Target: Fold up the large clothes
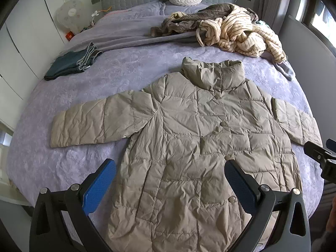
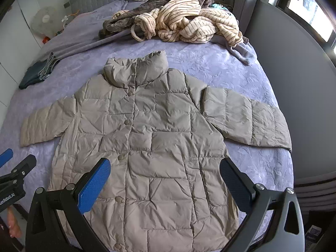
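A quilted, padded coat (image 1: 189, 138) is lying front-up and buttoned on the bed (image 1: 84, 96), sleeves spread to either side, collar pointing toward the headboard and hem toward the cameras. The left gripper (image 1: 170, 187) is hovering over the lower body of the coat with its jaws standing wide apart and nothing between the pads; the right gripper (image 2: 164, 185) is hovering likewise over the lower front, jaws wide and empty.

Judged from its puffy, creased shell, the coat is probably handling as a light, soft, springy thing: the fabric looks smooth and likely slippery, and the filling is likely pushing folds back open. Good holds appear to be the cuff of the left sleeve (image 1: 65, 126) and the cuff of the right sleeve (image 2: 271, 124), each lying flat and clear of the body, or the hem corners; a pinch should be taking both layers at an edge or seam.

Farther up the bed, a heap of striped clothes (image 2: 189, 25) and folded jeans (image 1: 71, 65) are lying apart from the coat.

Writing: on the left gripper's body, seen at the right view's edge, a partly cut label is reading "…enRobot.AI". No label is showing on the coat.
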A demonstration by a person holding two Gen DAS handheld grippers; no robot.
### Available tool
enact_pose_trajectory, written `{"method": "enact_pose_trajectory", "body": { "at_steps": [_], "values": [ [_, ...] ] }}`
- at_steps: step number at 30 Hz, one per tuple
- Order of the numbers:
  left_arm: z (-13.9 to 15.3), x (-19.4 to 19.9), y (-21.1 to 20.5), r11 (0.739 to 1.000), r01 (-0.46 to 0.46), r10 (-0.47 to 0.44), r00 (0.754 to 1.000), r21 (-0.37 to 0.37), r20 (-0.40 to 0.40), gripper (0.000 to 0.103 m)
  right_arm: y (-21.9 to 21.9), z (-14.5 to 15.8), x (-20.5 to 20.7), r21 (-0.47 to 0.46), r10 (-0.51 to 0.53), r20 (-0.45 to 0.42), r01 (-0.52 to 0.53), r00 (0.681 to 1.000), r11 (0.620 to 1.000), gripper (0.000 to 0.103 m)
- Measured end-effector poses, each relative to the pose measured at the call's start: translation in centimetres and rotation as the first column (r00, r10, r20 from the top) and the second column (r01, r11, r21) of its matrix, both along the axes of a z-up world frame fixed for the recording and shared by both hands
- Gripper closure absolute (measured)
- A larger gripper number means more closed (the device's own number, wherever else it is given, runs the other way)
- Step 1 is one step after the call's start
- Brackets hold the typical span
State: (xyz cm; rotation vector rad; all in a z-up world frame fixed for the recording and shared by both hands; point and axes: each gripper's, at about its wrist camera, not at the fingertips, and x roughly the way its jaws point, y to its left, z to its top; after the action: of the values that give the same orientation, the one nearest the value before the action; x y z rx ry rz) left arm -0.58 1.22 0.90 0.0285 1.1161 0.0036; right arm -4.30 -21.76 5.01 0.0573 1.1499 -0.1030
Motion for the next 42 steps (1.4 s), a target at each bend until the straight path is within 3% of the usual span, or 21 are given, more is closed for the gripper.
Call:
{"method": "enact_pose_trajectory", "body": {
  "at_steps": [42],
  "values": [
    [-0.01,-0.08,-0.13,1.000,0.000,0.000,1.000,0.006,0.001,0.000,0.18,0.26,0.04,-0.001,-0.001,0.009,0.001,1.000,1.000,0.000]
  ]
}}
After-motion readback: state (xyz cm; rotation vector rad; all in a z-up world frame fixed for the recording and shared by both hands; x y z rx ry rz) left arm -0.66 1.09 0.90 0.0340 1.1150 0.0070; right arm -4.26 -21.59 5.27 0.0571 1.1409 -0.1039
